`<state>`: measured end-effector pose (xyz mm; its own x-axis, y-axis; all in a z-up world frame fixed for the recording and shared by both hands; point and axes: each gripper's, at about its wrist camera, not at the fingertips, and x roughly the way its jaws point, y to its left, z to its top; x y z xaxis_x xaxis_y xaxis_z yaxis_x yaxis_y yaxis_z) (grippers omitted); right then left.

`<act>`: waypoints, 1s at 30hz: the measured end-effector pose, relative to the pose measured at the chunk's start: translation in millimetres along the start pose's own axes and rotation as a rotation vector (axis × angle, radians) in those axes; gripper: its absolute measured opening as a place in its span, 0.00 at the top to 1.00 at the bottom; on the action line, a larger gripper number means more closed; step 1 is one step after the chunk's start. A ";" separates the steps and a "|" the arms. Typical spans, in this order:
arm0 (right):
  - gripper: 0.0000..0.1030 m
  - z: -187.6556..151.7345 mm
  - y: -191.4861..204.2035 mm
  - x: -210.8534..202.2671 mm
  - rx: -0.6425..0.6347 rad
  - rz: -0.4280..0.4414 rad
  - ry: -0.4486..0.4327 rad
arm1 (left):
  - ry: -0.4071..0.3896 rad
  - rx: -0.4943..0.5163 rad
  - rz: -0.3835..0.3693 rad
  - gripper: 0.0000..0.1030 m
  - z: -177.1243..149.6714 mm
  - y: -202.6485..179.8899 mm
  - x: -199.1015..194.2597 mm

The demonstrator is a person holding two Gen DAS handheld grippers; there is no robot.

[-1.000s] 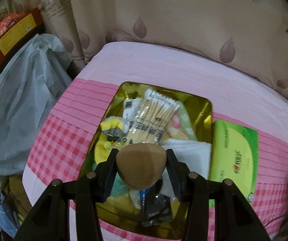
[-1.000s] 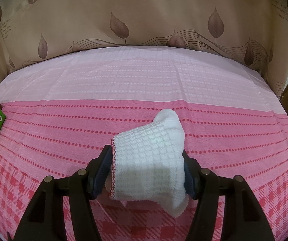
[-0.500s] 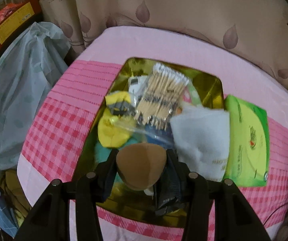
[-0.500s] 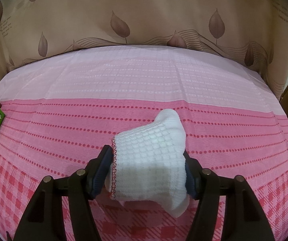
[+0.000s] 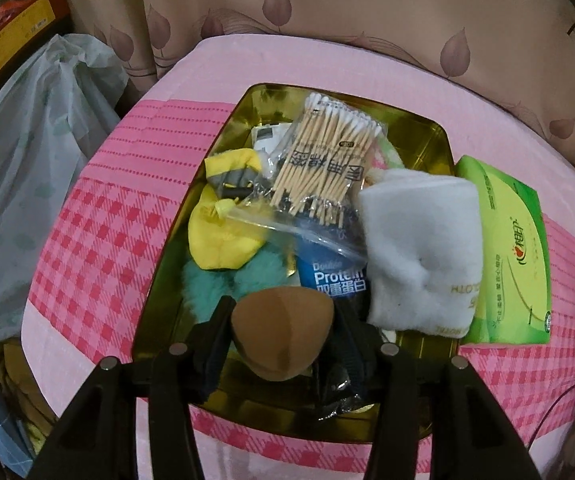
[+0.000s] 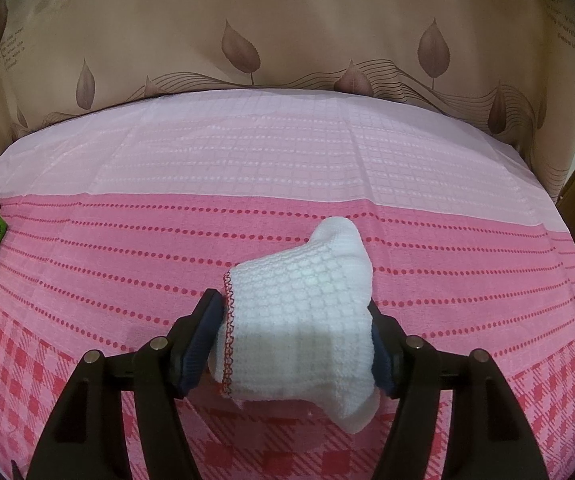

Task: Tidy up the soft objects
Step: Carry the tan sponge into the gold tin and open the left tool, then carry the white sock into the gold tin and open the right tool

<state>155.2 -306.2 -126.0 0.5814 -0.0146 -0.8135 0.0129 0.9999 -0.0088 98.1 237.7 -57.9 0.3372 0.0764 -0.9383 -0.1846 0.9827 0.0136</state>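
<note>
Depositing brown sponge point(image 5: 281, 332) into gold tray point(image 5: 427, 140).
Left gripper point(image 5: 283, 338) jaws just opening for release; right gripper point(image 6: 297, 340) clamps white cloth point(image 6: 303, 320), awaiting sorting.

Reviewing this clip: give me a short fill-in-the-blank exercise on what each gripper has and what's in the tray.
1. The left gripper has a ____ sponge between its fingers.
2. The right gripper holds a white ____.
3. The cotton swabs lie in the ____ tray.

Missing words: brown; sock; gold
</note>
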 end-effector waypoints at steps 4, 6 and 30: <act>0.38 0.1 0.5 0.3 -0.003 -0.006 0.001 | -0.001 0.006 -0.001 0.49 -1.9 3.0 -1.6; 0.38 -0.2 0.5 0.2 -0.004 -0.008 0.001 | -0.004 0.000 -0.011 0.48 -2.7 7.7 -2.8; 0.36 -2.3 1.4 -5.3 0.025 -0.047 0.004 | -0.186 0.016 0.048 0.47 -21.8 2.9 -23.7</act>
<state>150.3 -304.7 -123.1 0.5767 -0.0619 -0.8146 0.0607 0.9976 -0.0328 69.5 235.0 -43.2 0.4932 0.1518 -0.8566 -0.1907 0.9796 0.0638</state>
